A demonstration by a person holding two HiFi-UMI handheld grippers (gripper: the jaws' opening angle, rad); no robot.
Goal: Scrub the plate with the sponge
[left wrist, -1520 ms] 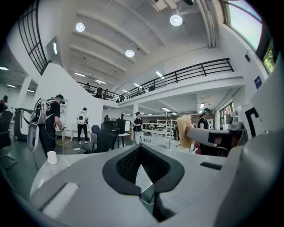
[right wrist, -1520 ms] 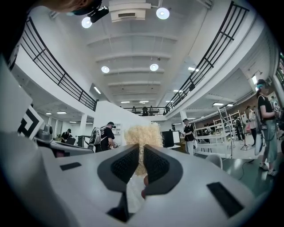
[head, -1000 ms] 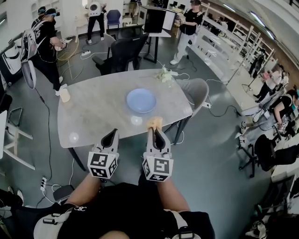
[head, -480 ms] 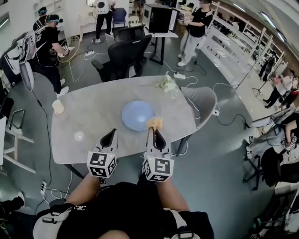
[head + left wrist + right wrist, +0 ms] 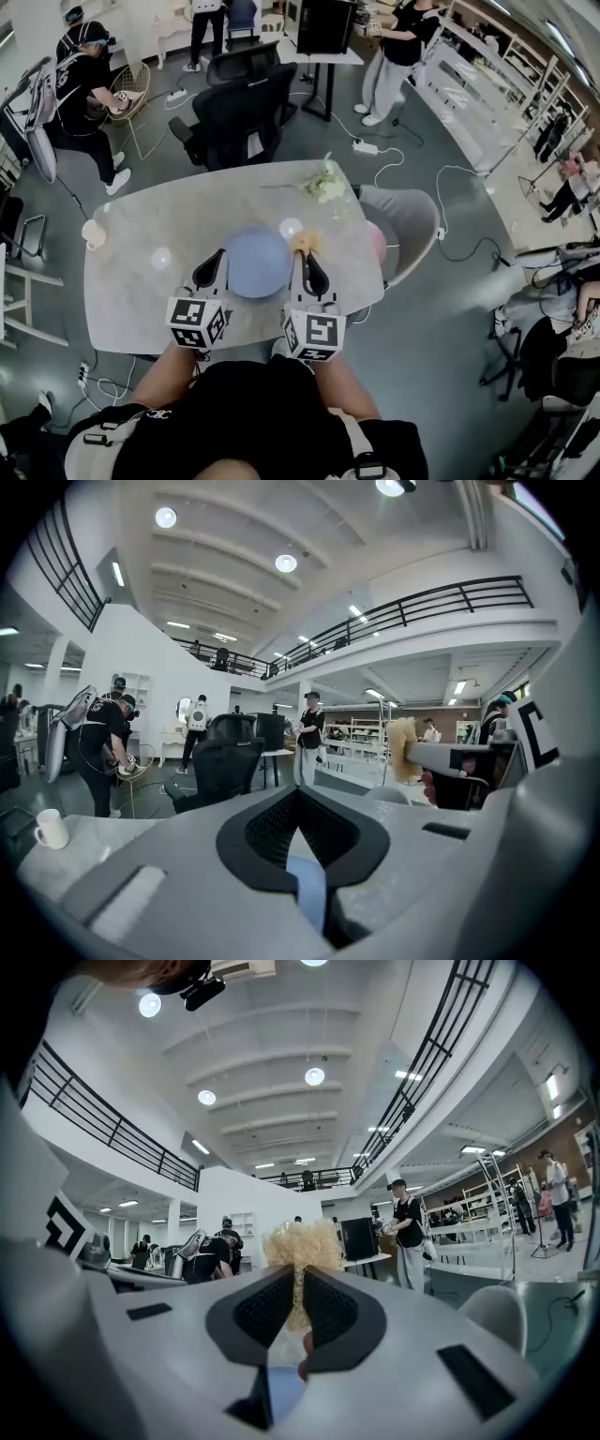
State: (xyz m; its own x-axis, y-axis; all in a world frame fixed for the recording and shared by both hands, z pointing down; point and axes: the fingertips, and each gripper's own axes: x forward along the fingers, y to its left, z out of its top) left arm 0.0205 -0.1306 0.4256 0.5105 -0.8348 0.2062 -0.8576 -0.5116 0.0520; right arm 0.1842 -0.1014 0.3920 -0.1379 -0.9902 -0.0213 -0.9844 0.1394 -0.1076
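The round blue plate (image 5: 257, 261) lies on the grey marble table (image 5: 131, 305), between my two grippers. In the head view my left gripper (image 5: 210, 266) is at the plate's left edge, its jaws shut with nothing seen between them. My right gripper (image 5: 307, 260) is at the plate's right edge, shut on a fluffy yellow sponge (image 5: 307, 243) that sticks out past its tips. In the right gripper view the sponge (image 5: 300, 1244) sits pinched between the jaws of the right gripper (image 5: 298, 1283). The left gripper view shows the left gripper (image 5: 298, 799) closed, with the sponge (image 5: 405, 748) off to the right.
A white cup (image 5: 93, 233) stands at the table's left edge and a pale bunch of flowers (image 5: 323, 186) at the far side. A grey chair (image 5: 405, 221) is at the table's right and a black office chair (image 5: 239, 117) behind it. People stand around the room.
The view has closed in on the table. The plate, earlier well ahead of the grippers, now lies between their tips. Both grippers hold the same state.
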